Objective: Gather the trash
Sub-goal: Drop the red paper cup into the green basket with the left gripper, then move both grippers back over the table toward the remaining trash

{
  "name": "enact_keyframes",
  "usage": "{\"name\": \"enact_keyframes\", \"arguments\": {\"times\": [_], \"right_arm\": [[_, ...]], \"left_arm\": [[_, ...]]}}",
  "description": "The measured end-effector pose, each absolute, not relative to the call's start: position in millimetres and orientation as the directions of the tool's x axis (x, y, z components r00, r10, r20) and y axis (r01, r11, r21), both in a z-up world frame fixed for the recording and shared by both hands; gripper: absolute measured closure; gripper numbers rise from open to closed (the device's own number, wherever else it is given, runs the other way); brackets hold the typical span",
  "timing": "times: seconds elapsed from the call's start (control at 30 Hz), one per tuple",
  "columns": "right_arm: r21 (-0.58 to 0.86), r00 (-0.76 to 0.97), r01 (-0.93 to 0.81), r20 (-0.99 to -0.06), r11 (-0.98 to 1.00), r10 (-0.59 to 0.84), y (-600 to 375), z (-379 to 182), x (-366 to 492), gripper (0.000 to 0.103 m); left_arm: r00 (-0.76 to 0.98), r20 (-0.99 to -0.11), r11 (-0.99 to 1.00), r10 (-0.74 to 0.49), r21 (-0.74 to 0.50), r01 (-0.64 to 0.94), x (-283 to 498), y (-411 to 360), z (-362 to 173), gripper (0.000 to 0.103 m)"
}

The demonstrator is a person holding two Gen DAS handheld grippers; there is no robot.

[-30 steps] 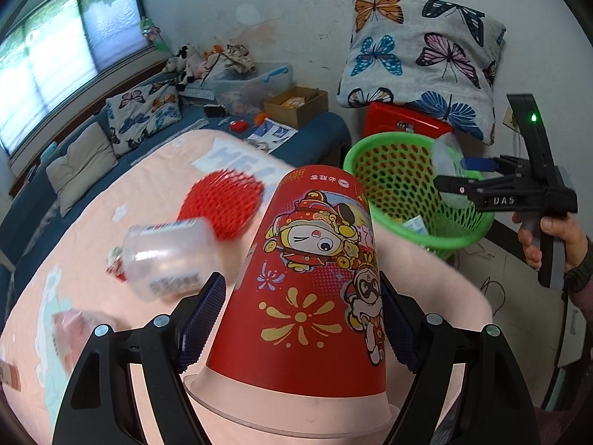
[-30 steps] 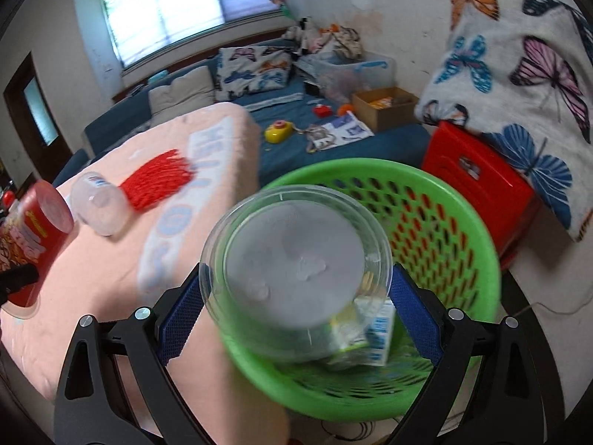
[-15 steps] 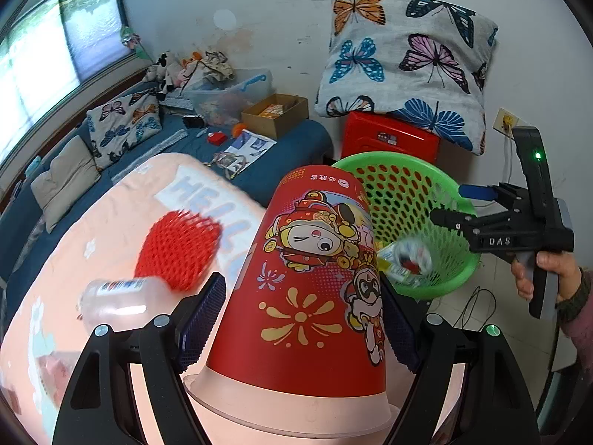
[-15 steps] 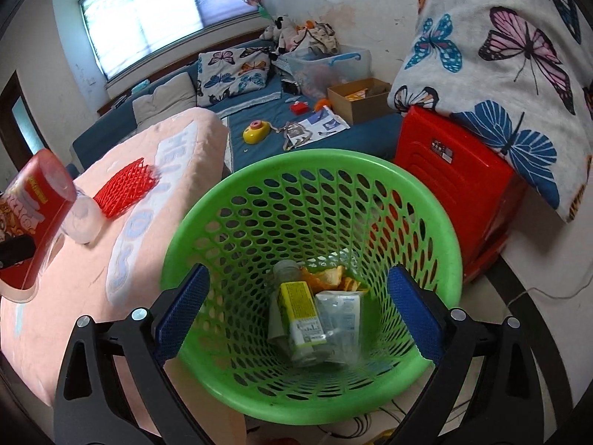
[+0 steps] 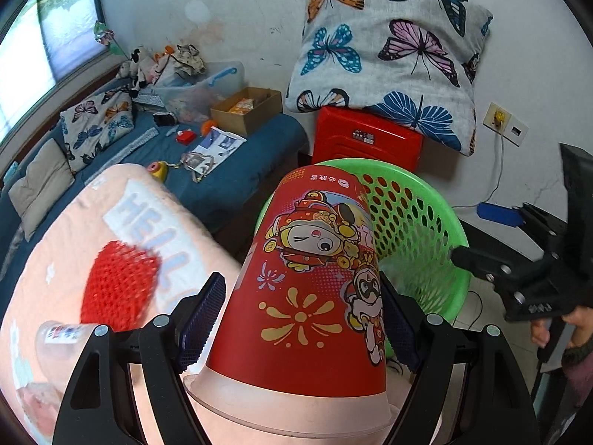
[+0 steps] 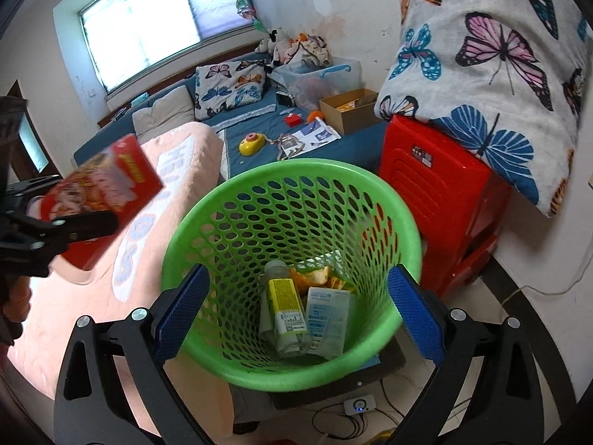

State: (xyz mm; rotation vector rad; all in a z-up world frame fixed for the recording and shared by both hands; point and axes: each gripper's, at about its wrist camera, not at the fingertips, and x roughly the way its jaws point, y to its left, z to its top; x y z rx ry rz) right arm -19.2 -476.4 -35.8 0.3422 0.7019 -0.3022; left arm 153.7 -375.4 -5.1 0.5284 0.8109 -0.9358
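Note:
My left gripper (image 5: 300, 319) is shut on a red cartoon-printed paper cup (image 5: 311, 270), wide rim toward the camera, held over the pink blanket's edge just short of the green basket (image 5: 418, 222). In the right wrist view the cup (image 6: 103, 189) is blurred at the left. My right gripper (image 6: 296, 307) stands open above the basket (image 6: 289, 170), nothing between its blue pads. Inside lie a yellow-labelled bottle (image 6: 287, 307), a white packet (image 6: 328, 315) and orange peel (image 6: 315, 278). A red foam net (image 5: 118, 282) and a clear bottle (image 5: 63, 337) lie on the blanket.
A red plastic stool (image 5: 367, 141) with a butterfly pillow (image 5: 389, 66) stands behind the basket. The blue bed holds a cardboard box (image 5: 246, 111), papers and toys. Cables and a small device (image 6: 357, 404) lie on the floor under the basket.
The clear round container the right gripper held over the basket is gone from its jaws, which now stand empty. The left gripper has carried the red cup closer to the basket.

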Motion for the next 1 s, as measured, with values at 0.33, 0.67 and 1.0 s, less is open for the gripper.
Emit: {"name": "enact_keyframes", "arguments": {"times": [0.33, 0.67, 1.0], "right_arm": [[0.225, 0.726, 0.404, -0.669, 0.887, -0.162, -483, -38, -35, 0.007], [0.229, 0.726, 0.413, -0.667, 0.881, -0.167, -484, -38, -45, 0.007], [0.228, 0.744, 0.37, -0.654, 0.901, -0.139, -464, -31, -38, 0.007]], "left_arm": [[0.292, -0.821, 0.487, -0.49, 0.019, 0.873, 151, -416, -22, 0.025], [0.277, -0.811, 0.502, -0.515, -0.023, 0.865, 148, -419, -22, 0.016], [0.345, -0.782, 0.582, -0.519, -0.028, 0.813, 151, -362, -9, 0.016]]}}
